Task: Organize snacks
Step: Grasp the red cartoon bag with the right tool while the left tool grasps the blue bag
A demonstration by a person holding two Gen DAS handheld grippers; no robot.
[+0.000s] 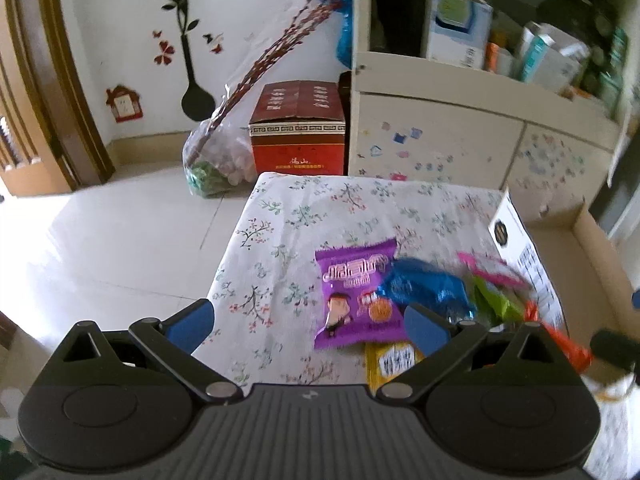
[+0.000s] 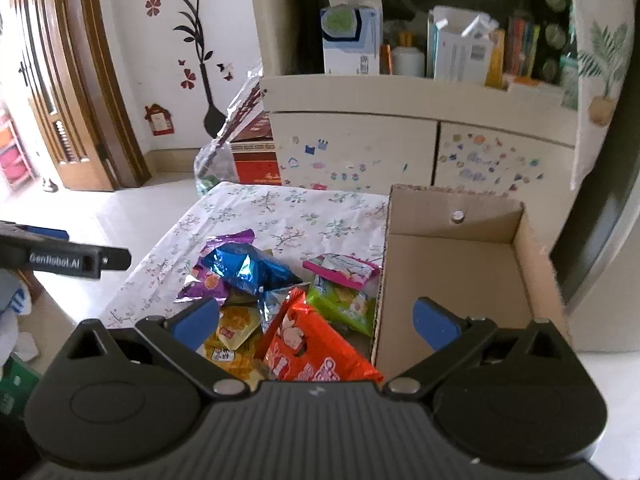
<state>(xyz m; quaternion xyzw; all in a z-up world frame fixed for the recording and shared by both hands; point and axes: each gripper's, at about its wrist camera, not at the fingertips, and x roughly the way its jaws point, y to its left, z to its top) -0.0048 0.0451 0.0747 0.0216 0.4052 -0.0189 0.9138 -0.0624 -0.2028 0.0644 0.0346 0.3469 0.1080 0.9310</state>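
Snacks lie in a loose heap on the table (image 2: pixel 280 208), pressed up against the left wall of the box (image 2: pixel 452 276), which sits empty at the table's right end. Both of my grippers hover over the near edge with jaws spread wide and nothing in them: the left gripper (image 1: pixel 310 320) is above the bare cloth left of the heap, the right gripper (image 2: pixel 316 320) straddles the heap's near side and the box wall. As I judge it, no packet has gone into the box yet, so the step in hand is the first pick. The orange pack (image 2: pixel 316 348) lies closest to my right gripper and on top of the yellow pack (image 2: pixel 236 328), so I would take that one first, coming down on its near edge and closing across the thin side rather than the flat face, since the foil looks slippery and may crumple. I would lift it well above the box wall before carrying it right, then let go low inside. The green pack (image 2: pixel 344 304) and the pink pack (image 2: pixel 340 270) lie just beside the box and are natural next picks for the right side. For the left gripper I would leave the purple pack (image 1: pixel 356 292) and the blue pack (image 1: pixel 424 284), the ones farthest from the box, and work them one at a time so the two grippers do not cross.
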